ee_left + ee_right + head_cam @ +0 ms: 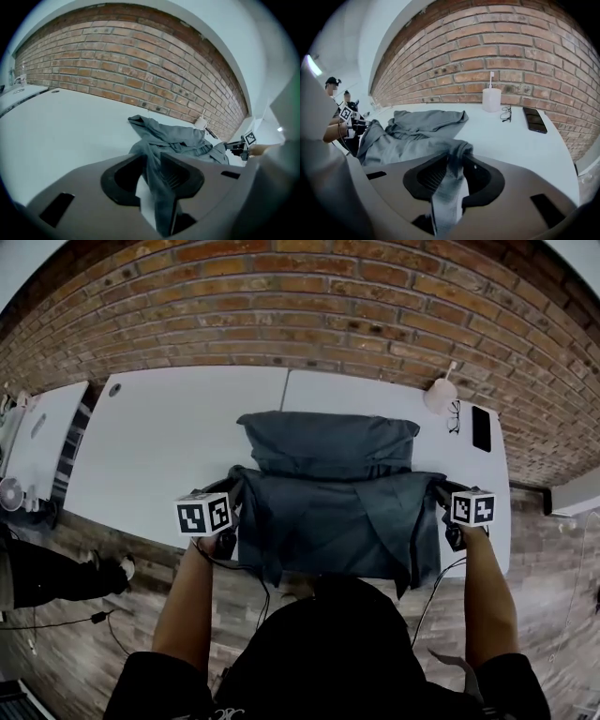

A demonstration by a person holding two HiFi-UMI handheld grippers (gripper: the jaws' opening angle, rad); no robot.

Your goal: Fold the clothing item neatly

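A dark grey garment [328,493] lies on the white table [159,446], its far part bunched and its near edge hanging over the table's front. My left gripper [228,514] is at the garment's near left corner, and in the left gripper view the cloth [174,138] runs between the jaws of that gripper [152,174], pinched. At the near right corner my right gripper [441,500] holds the other end. In the right gripper view a fold of the garment [423,123] passes through that gripper [452,174] and is clamped there.
At the table's far right stand a white cup [440,395] with a stick in it, a pair of glasses [455,416] and a black phone [481,428]. A brick wall [309,306] runs behind the table. A second white table [37,442] stands to the left.
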